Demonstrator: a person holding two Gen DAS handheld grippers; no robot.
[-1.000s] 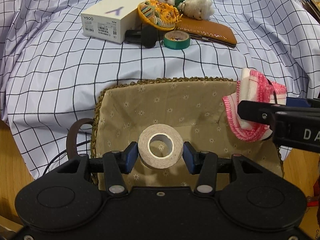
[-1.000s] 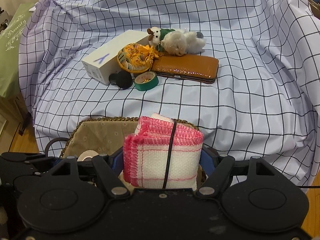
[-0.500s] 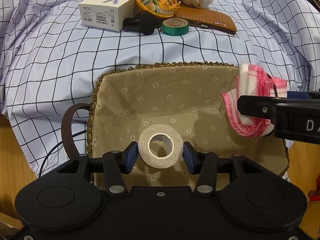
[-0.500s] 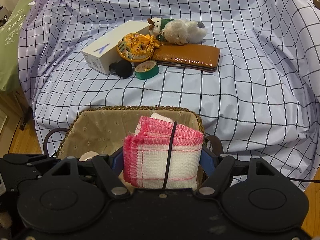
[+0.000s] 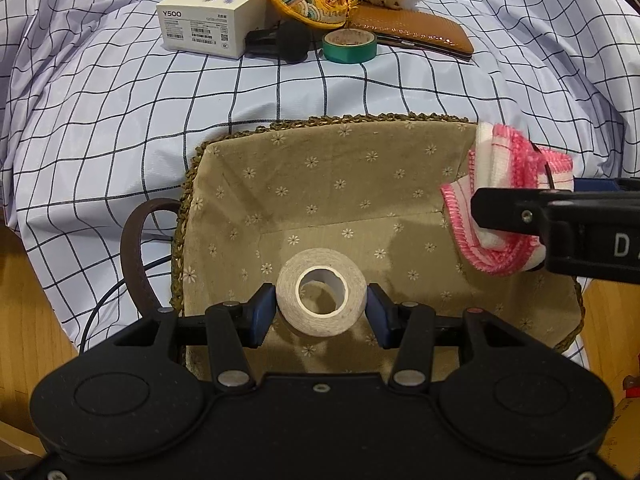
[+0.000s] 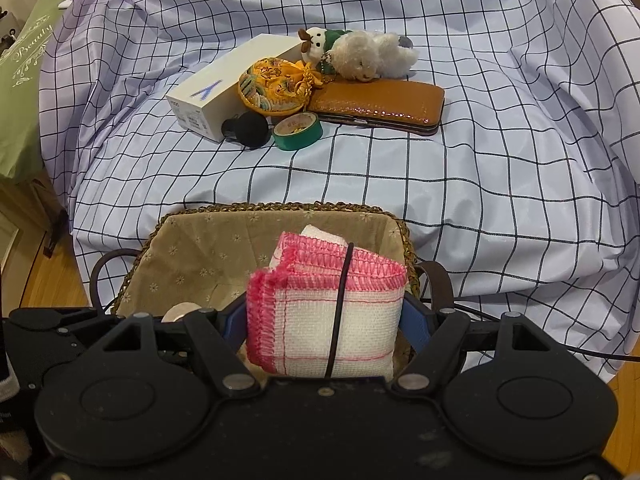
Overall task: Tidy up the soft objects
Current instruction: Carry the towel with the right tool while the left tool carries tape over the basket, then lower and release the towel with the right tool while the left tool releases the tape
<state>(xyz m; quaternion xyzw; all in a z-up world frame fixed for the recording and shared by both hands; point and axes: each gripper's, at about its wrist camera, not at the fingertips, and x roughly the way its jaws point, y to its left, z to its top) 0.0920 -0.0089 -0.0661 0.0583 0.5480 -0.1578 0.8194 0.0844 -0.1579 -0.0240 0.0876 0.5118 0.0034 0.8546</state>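
My left gripper (image 5: 321, 311) is shut on a beige tape roll (image 5: 321, 297) and holds it over the near part of the fabric-lined wicker basket (image 5: 320, 128). My right gripper (image 6: 324, 326) is shut on a folded white cloth with pink edging (image 6: 324, 320), bound by a black band. It hangs over the basket's right side (image 6: 280, 210). The cloth (image 5: 504, 196) and the right gripper's finger also show at the right in the left wrist view.
On the checked sheet (image 6: 440, 168) behind the basket lie a white box (image 5: 212, 12), an embroidered yellow pouch (image 5: 308, 0), a plush toy (image 6: 360, 54), a brown wallet (image 6: 380, 106), a green tape roll (image 5: 349, 45) and a black round object (image 5: 294, 42). Wooden floor lies on both sides.
Both grippers have moved forward and down over the basket, which now fills more of the views. Their holds on the tape roll and the cloth are unchanged.
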